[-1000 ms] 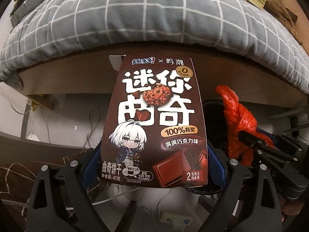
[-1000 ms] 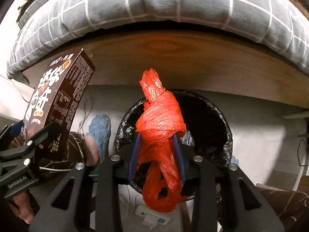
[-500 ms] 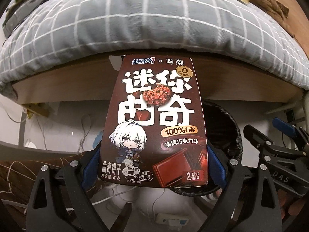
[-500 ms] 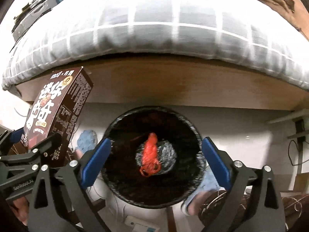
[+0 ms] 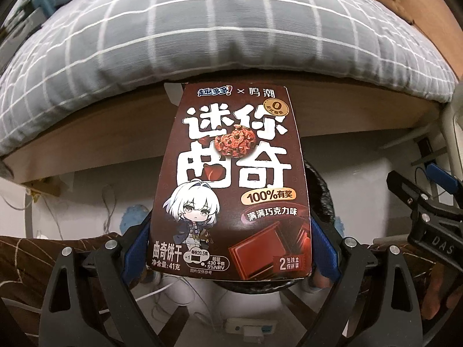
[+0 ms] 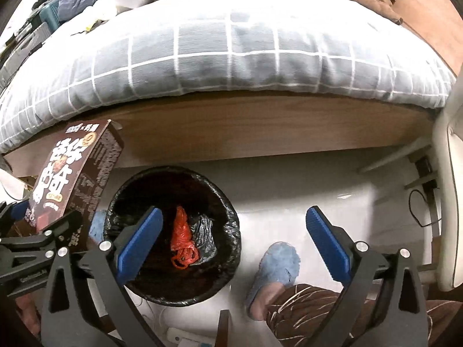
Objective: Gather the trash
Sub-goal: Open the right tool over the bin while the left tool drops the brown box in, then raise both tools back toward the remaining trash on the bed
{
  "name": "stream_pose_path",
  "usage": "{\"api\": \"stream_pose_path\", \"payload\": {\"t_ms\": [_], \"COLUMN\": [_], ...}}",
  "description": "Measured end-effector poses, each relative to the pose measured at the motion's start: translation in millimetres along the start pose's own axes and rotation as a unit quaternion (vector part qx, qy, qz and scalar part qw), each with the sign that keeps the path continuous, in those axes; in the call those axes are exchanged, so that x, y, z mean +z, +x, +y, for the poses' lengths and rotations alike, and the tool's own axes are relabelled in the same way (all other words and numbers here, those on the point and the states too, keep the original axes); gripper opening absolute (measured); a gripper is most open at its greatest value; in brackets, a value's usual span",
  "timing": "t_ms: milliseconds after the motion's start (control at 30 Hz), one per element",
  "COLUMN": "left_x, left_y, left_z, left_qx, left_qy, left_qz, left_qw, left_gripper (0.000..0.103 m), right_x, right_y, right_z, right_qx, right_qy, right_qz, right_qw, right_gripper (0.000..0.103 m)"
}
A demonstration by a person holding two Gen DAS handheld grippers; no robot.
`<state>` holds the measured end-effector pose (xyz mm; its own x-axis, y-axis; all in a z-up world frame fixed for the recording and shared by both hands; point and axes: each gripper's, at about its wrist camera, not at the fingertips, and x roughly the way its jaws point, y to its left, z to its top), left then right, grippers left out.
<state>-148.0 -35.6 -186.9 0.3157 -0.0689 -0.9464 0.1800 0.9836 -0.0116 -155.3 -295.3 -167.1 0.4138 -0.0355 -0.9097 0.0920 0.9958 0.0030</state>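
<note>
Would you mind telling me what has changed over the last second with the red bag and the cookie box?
The right gripper let go of the red bag, which dropped into the black-lined bin. Its jaws are opening with nothing between them, and it has shifted rightward off the bin, toward the blue slipper. The left gripper stays shut on the cookie box, upright beside the bin, not yet dropped.

My right gripper [image 6: 234,234] is opening, empty; the red bag [image 6: 182,238] it gripped now lies in the bin [image 6: 231,248].
</note>
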Motion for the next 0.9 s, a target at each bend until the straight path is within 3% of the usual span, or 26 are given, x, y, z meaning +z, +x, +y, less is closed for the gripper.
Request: {"api": "stream_pose_path", "payload": {"t_ms": [267,633,900], "left_x": [0.9,3.2,23.2], "left_y": [9.6,19.1,-14.2], "left_z": [-13.3,-22.2,-26.7], "left_qx": [-0.009,0.014,0.021], "left_qy": [0.005,0.008,0.0], "left_qz": [0.012,0.006,-0.028], "left_qw": [0.9999,0.9999,0.9994], "left_gripper": [0.091,0.097,0.097], "right_x": [-2.6,0.8,16.4], "right_y": [-3.7,-10.2,-33.2], "right_z": [-8.6,-3.6,9.6], "right_qx": [0.012,0.019,0.008], "right_qy": [0.022,0.016,-0.003], "right_qz": [0.0,-0.005,-0.05], "right_qw": [1.0,1.0,0.999], "right_gripper": [0.095,0.095,0.095]}}
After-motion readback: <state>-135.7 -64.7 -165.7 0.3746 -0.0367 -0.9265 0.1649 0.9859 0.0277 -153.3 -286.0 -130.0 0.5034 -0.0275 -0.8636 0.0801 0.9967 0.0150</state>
